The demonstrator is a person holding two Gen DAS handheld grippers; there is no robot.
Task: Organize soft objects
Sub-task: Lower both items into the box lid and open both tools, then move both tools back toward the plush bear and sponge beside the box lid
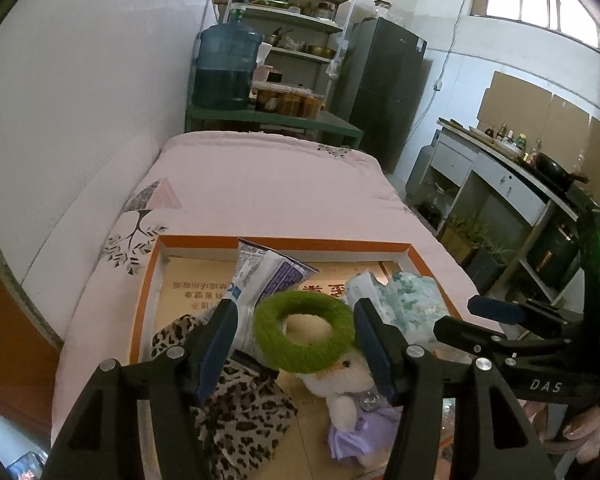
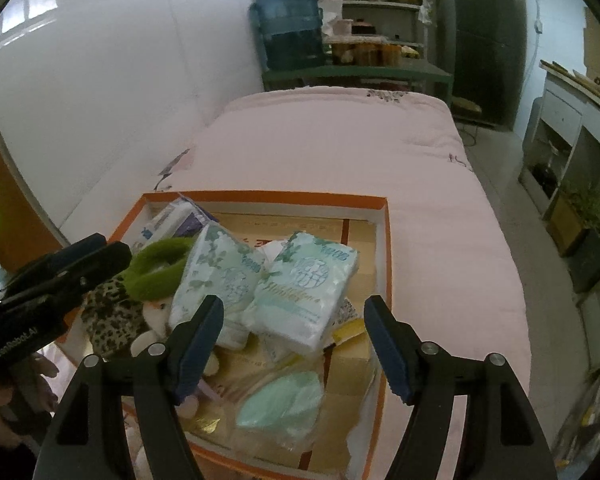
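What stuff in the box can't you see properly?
- Plush toy: left view, green ring covers its head.
- Leopard cloth: left view, the left gripper hides part of it.
- Orange box: right view, near edge cut off by the frame and the right gripper.

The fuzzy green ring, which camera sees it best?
The left wrist camera. There the green ring shows whole, hole and all, between the open fingers of the left gripper. In the right wrist camera only part of it shows, tucked behind a tissue pack.
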